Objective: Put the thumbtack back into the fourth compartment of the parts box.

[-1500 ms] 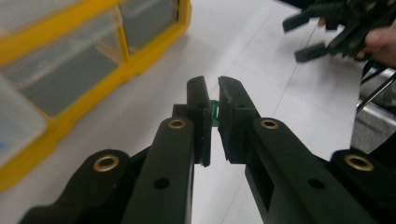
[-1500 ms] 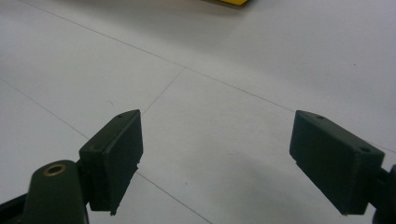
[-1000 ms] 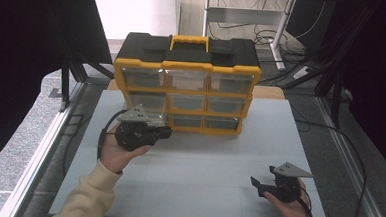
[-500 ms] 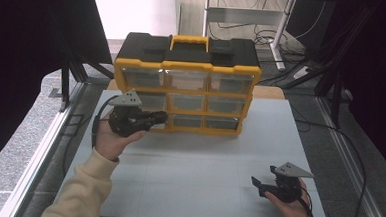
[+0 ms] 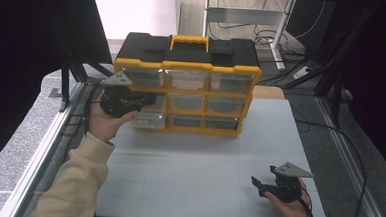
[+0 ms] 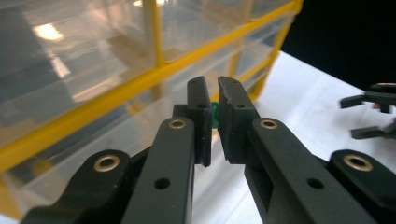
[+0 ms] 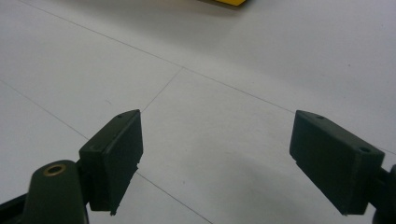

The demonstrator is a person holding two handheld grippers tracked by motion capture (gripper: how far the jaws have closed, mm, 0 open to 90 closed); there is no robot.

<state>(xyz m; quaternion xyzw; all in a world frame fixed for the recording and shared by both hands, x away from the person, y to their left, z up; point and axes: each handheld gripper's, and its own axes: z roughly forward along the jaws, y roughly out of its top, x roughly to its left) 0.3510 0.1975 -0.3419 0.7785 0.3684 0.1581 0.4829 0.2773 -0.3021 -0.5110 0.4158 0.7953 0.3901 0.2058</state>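
A yellow and black drawer cabinet (image 5: 187,83) with clear drawers stands at the back of the white table (image 5: 197,174). My left gripper (image 5: 148,100) is held up against the cabinet's left column, at the middle row. Close up, the left gripper (image 6: 212,86) has its jaws nearly together, shut on a small green piece (image 6: 215,111) that is mostly hidden between the pads. The clear drawer fronts (image 6: 84,60) lie right behind it. My right gripper (image 5: 257,184) rests low on the table at the front right. Along its own jaws the right gripper (image 7: 217,128) stands wide open over bare table.
The bottom left drawer (image 5: 151,119) sticks out a little from the cabinet. Metal frame rails (image 5: 44,146) run along the table's left and right sides. The right gripper (image 6: 373,112) shows far off in the left gripper view. Cables lie on the floor behind the cabinet.
My left hand has risen and moved away from me and to the left, from the table in front of the cabinet up to its left drawers. The right gripper has stayed put.
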